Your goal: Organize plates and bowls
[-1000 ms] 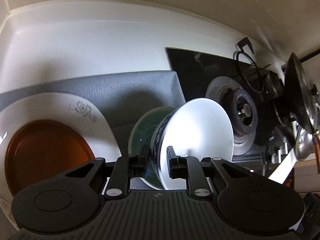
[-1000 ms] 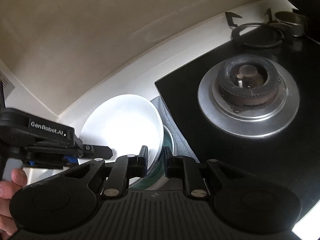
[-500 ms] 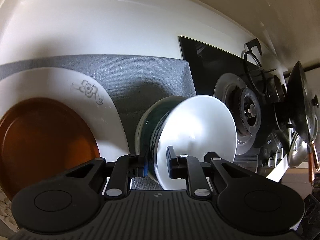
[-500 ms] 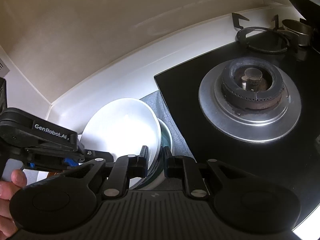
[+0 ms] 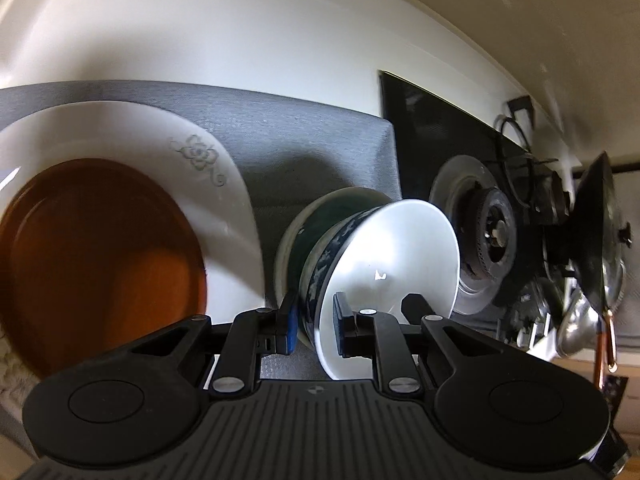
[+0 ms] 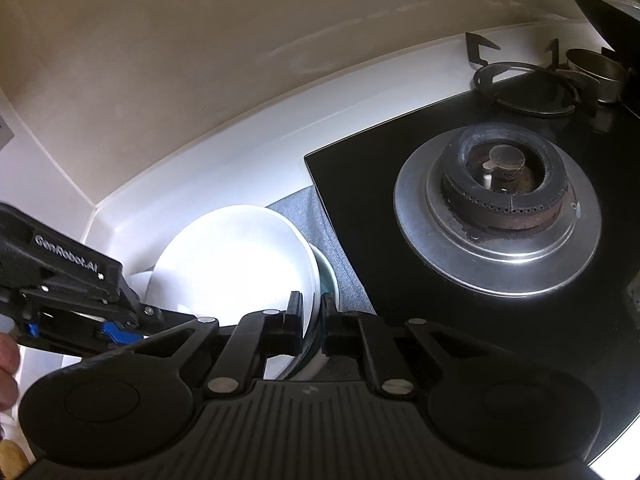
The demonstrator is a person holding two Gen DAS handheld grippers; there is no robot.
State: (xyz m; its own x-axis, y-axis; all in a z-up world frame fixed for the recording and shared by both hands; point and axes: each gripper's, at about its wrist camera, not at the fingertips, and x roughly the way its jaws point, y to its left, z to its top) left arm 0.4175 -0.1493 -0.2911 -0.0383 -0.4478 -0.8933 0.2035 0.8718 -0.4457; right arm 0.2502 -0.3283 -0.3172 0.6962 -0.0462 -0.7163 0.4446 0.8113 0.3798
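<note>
My left gripper is shut on the rim of a white bowl with a blue patterned outside, held tilted above the grey mat. Right behind it stands a green bowl; whether they touch I cannot tell. My right gripper is shut on the opposite rim of the white bowl, with the green bowl just beyond. The left gripper's body shows at the left of the right wrist view. A brown plate lies on a white flowered plate at the left.
A black gas hob with a steel-ringed burner lies right of the mat. A pan stand, a small metal pot and a dark pan lid are farther right. The white counter wall runs behind.
The left wrist view has shifted, so the plates and mat appear larger and lower. The white bowl stays gripped by both grippers, tilted a little more. The hob has slid slightly in the right wrist view.
</note>
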